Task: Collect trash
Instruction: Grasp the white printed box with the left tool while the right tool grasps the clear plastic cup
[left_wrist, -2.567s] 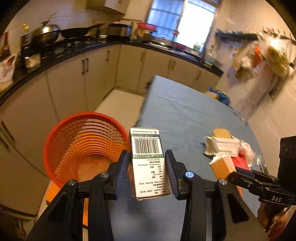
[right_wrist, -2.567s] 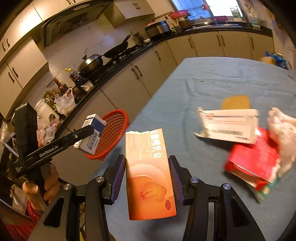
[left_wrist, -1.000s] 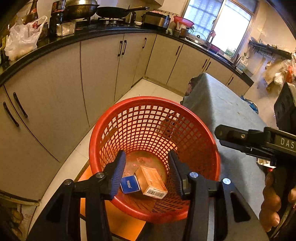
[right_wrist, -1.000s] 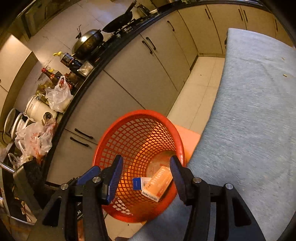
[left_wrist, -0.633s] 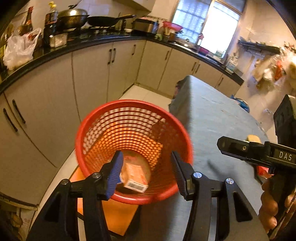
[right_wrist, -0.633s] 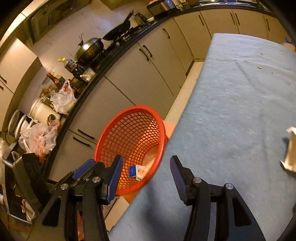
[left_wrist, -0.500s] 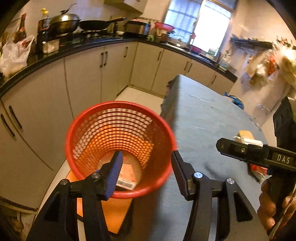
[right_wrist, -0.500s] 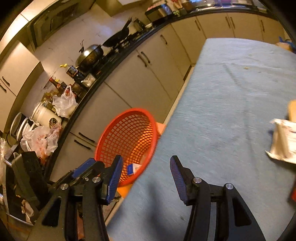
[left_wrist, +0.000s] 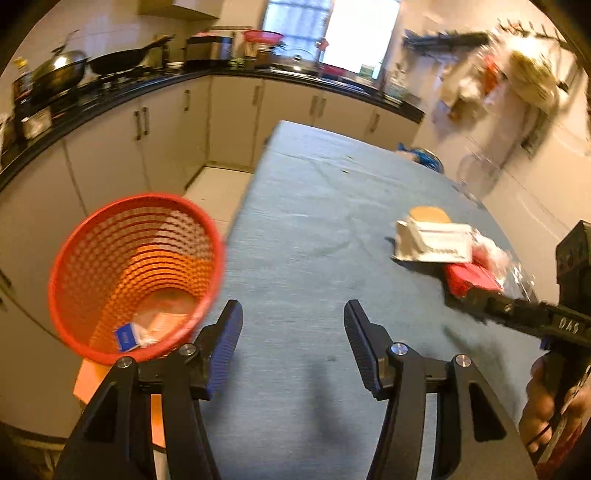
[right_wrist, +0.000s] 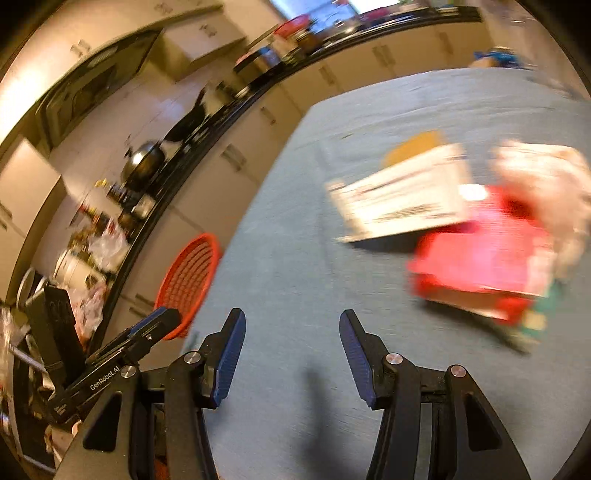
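Hovering over the table (left_wrist: 295, 221), both claws gaping empty, left claw (left_wrist: 291, 343) just widened, right claw (right_wrist: 291, 350), trash pile (right_wrist: 461, 229) ahead-right.

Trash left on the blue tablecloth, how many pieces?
About 4, piled together at its right side: tan round pad, white carton, red packet, clear crumpled wrapper. More may hide underneath.

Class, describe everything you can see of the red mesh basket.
The red mesh basket is a round, open-topped bin of what looks like plastic lattice, tapering to a solid base. It stands beside the table's edge, below its top, in front of the cabinets. Small cartons lie at its bottom. No gripper touches it.
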